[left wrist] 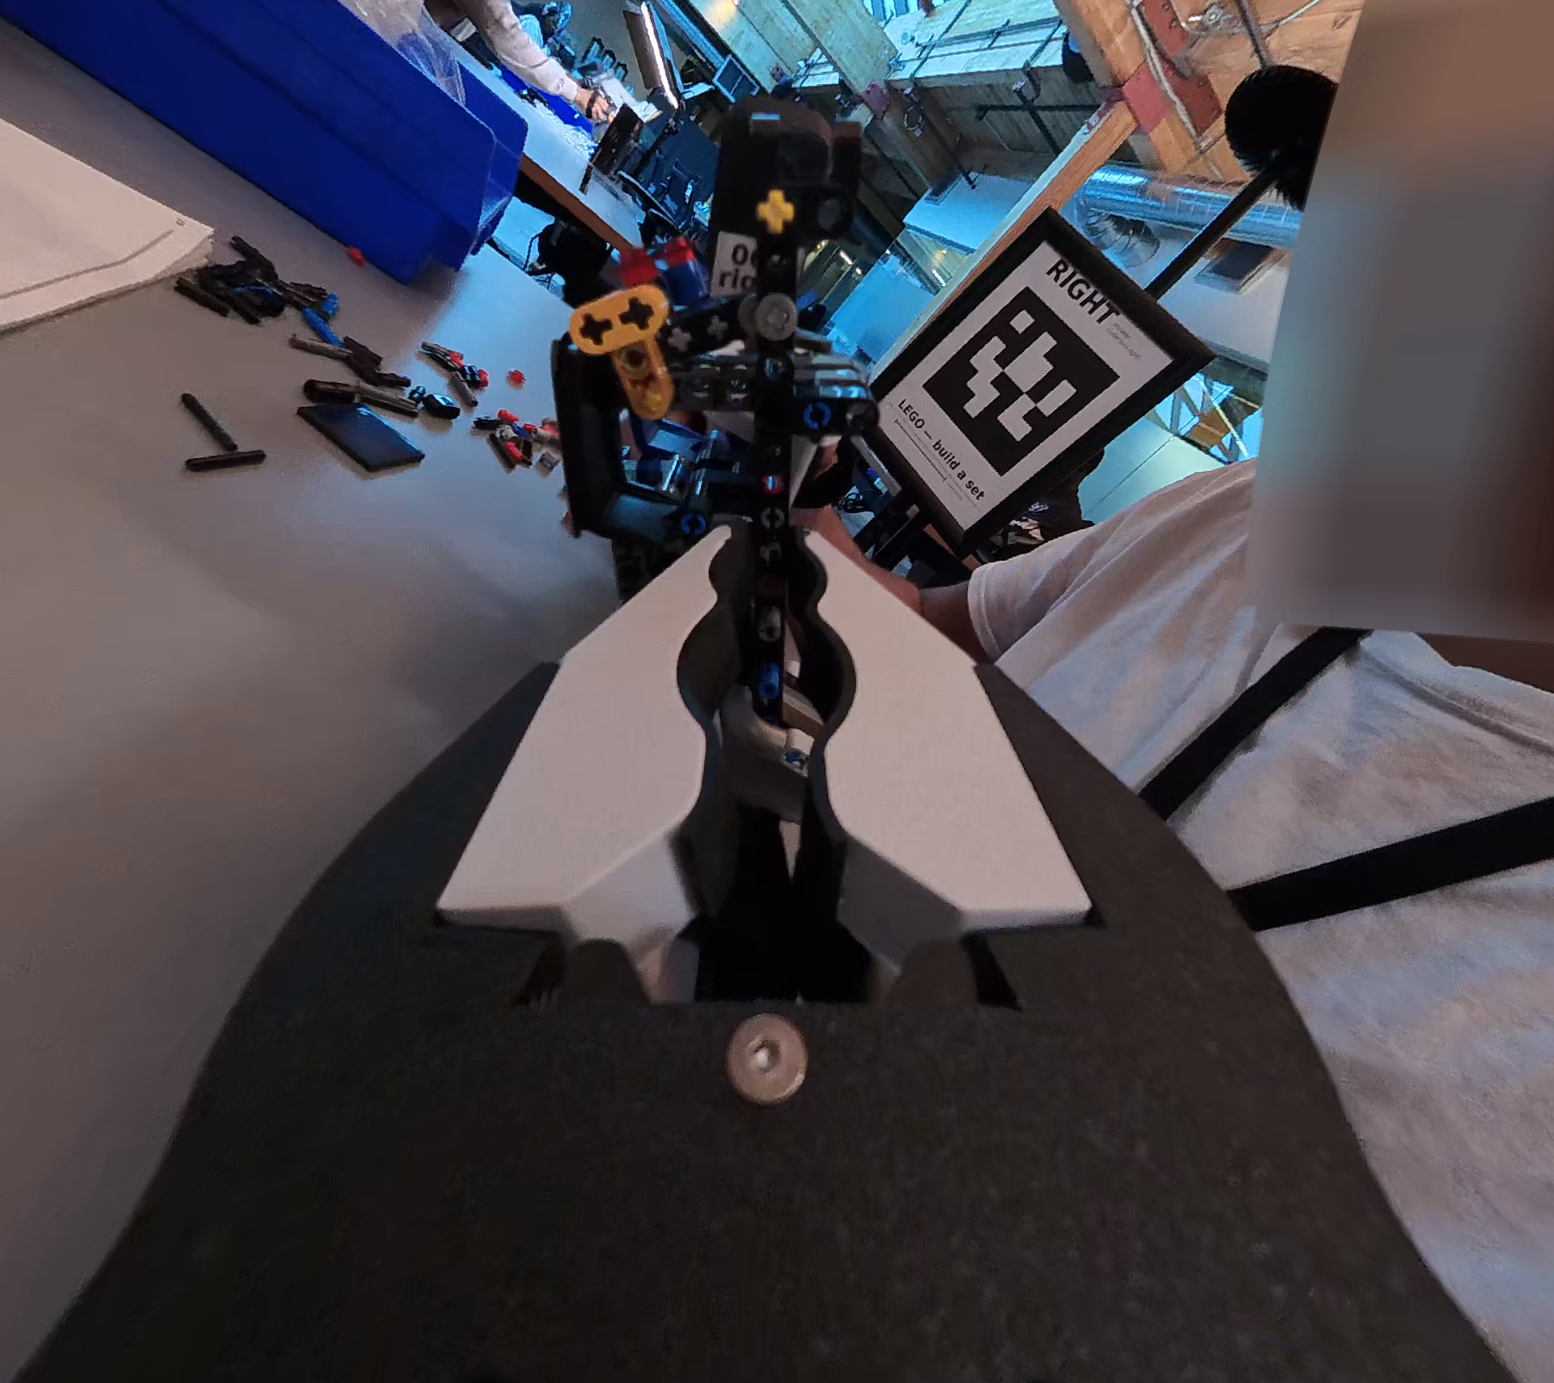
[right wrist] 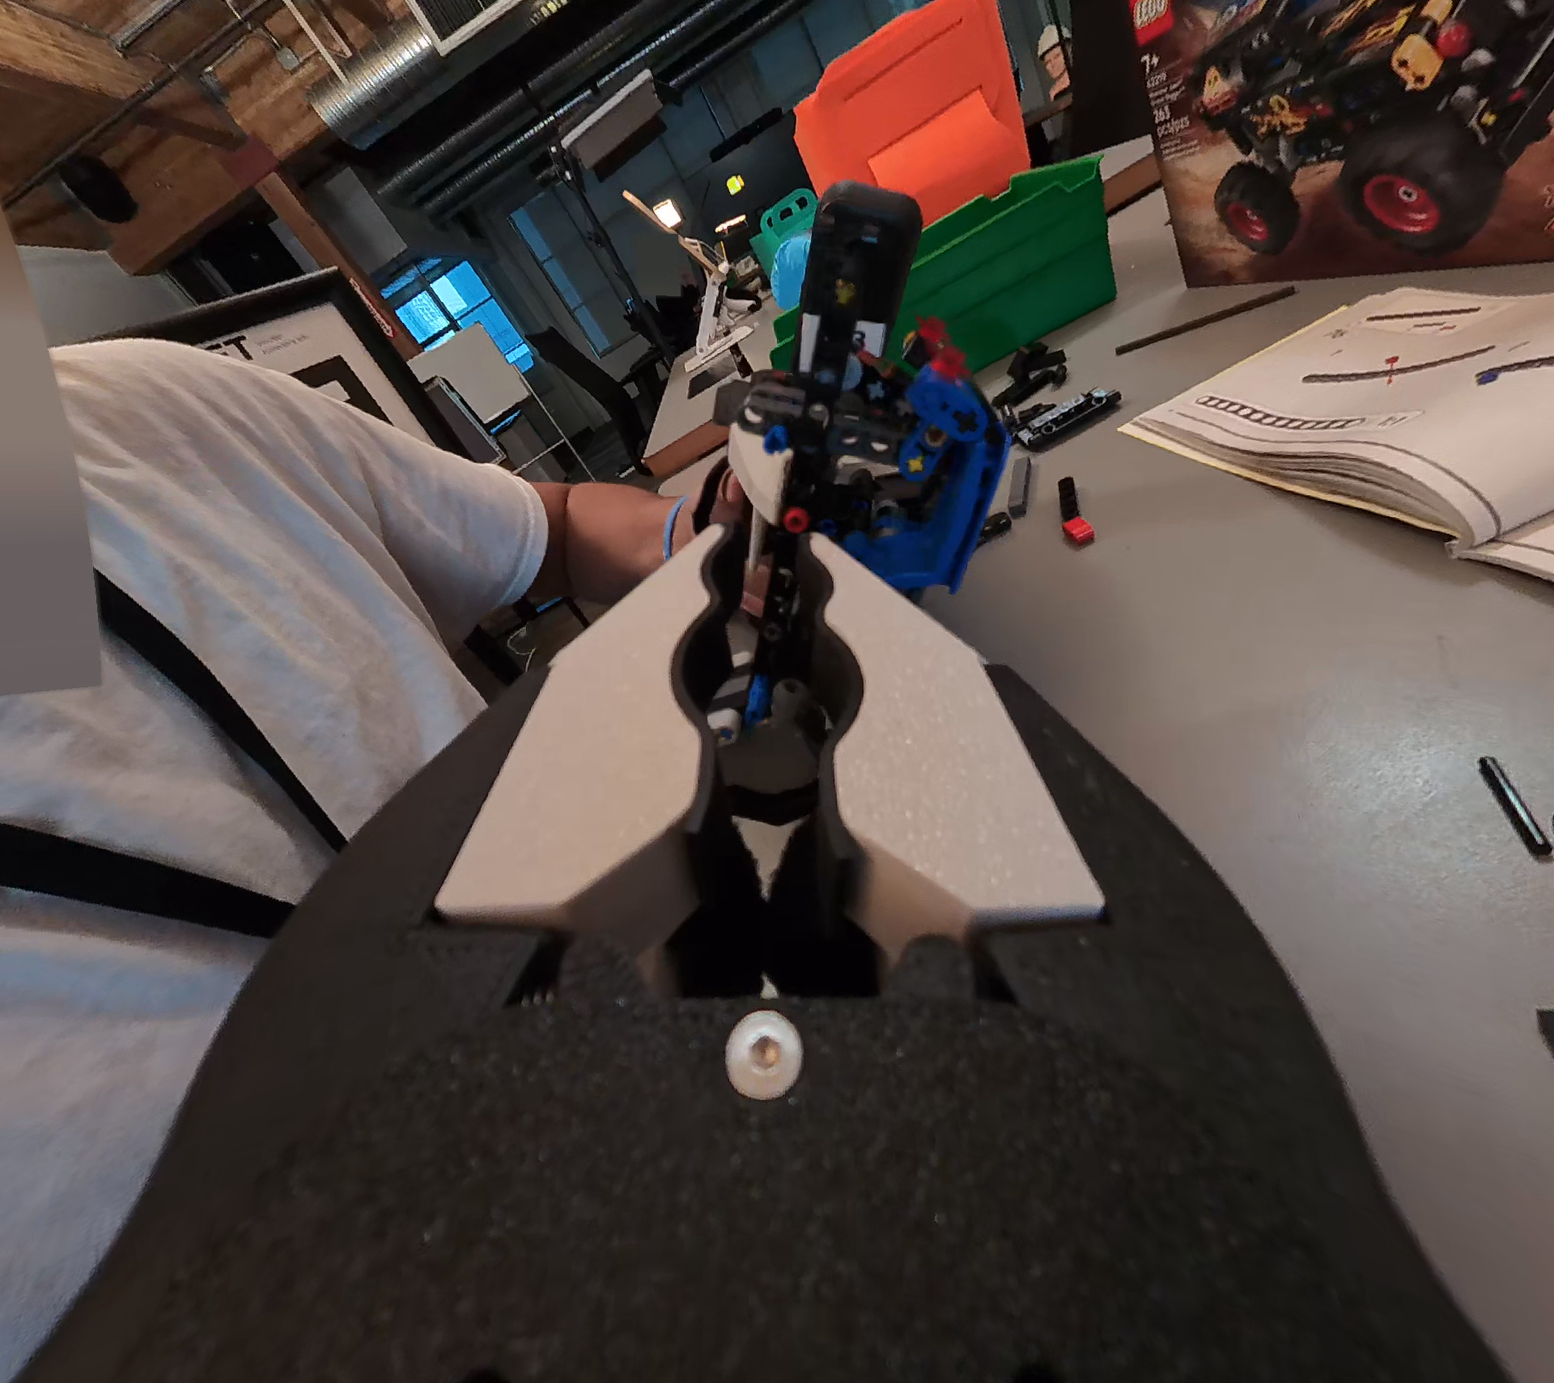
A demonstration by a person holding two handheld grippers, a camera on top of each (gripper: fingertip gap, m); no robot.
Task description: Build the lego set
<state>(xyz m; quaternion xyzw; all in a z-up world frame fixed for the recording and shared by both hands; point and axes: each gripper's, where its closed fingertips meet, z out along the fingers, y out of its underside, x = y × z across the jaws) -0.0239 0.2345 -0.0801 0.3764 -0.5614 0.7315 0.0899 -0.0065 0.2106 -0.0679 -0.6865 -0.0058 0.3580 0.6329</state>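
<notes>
The partly built lego model, made of black beams with a yellow connector, is held in the air between both grippers. My left gripper is shut on a long black beam of the model. In the right wrist view the model shows its blue panel, and my right gripper is shut on the same black beam from the opposite side. The black housing of the other gripper stands behind the model in each view.
Loose black, blue and red pieces lie on the grey table near blue bins. On the right side are an open instruction booklet, the set's box, a green bin, more pieces and a black axle. A person in a white shirt is close behind. Tip to tip, the grippers are about 4 cm apart.
</notes>
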